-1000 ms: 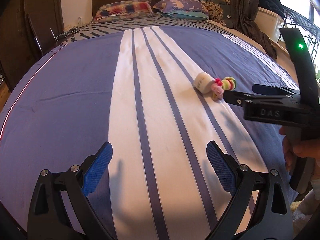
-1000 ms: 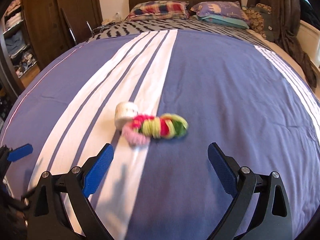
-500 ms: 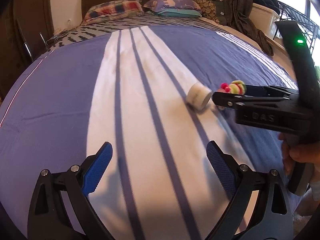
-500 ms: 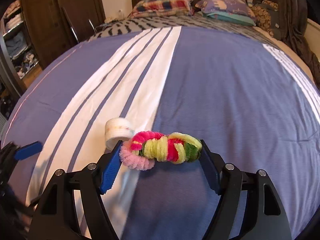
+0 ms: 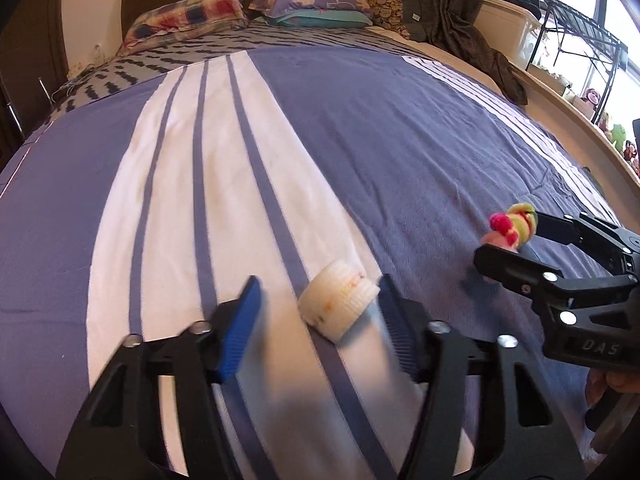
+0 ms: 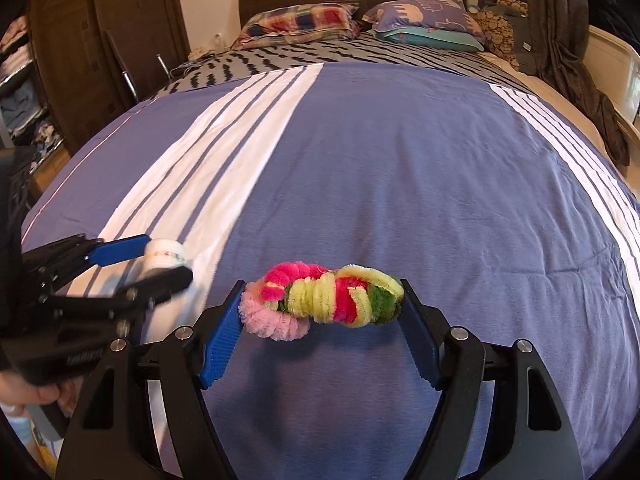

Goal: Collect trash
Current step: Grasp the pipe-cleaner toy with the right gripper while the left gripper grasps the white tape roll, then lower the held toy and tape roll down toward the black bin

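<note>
- White ribbed bottle cap (image 5: 338,304): tipped on its side on the bed's white stripe.
- Twisted pink, yellow, green chenille bundle (image 6: 324,300): lying horizontal.

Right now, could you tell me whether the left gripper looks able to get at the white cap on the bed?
Probably yes: the white cap already lies between the closing jaws of the left gripper, nothing blocks it, and the right gripper is busy beside it.

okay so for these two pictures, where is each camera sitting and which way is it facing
Left wrist view: sits on the left gripper, looking down its closing jaws at a white cap on the striped bedspread; the right gripper shows at right.
Right wrist view: sits on the right gripper, facing the headboard; its jaws clamp a pipe-cleaner bundle; the left gripper and a hand show at left.
Shared: cap, bundle, pillows.
</note>
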Demonstrator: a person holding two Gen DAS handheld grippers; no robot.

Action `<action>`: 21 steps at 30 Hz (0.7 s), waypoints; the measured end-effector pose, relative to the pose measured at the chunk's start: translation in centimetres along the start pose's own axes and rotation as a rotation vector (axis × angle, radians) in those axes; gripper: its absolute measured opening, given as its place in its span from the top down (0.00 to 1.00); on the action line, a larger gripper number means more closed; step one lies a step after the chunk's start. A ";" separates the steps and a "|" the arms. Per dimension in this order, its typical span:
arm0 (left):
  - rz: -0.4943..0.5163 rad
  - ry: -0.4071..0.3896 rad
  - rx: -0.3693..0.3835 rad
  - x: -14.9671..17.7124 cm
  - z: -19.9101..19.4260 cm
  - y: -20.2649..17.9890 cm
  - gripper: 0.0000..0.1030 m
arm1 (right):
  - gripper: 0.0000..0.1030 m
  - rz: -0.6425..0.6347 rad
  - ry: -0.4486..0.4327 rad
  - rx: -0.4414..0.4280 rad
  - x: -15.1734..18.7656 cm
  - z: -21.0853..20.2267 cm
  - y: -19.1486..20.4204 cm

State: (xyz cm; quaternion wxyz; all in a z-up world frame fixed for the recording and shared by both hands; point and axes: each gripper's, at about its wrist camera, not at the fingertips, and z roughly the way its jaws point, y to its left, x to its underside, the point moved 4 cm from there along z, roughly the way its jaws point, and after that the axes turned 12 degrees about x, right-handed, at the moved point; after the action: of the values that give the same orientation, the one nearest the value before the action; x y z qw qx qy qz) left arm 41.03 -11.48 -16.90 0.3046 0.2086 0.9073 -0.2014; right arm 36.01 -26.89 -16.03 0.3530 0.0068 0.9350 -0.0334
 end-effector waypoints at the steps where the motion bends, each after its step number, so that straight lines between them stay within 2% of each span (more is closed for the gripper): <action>1: -0.004 0.003 0.015 -0.1 0.2 -0.1 0.56 | 0.28 0.004 -0.001 0.001 0.1 0.0 -0.4; 3: -0.003 0.010 0.030 -0.2 0.5 -0.3 0.68 | 0.28 0.008 -0.003 0.006 0.1 0.0 -0.9; 10: -0.005 -0.004 0.008 0.4 -1.2 -1.3 0.68 | 0.28 0.002 -0.023 0.011 0.8 -2.1 -1.6; 21: 0.000 -0.083 -0.050 4.4 -11.3 -5.2 0.68 | 0.28 0.011 -0.103 -0.016 3.4 -10.6 -1.3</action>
State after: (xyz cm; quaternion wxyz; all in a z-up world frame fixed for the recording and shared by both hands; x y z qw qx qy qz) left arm 29.93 -9.13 -10.17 0.3473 0.1922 0.8986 -0.1870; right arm 26.44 -27.55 -10.26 0.4007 0.0077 0.9159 -0.0243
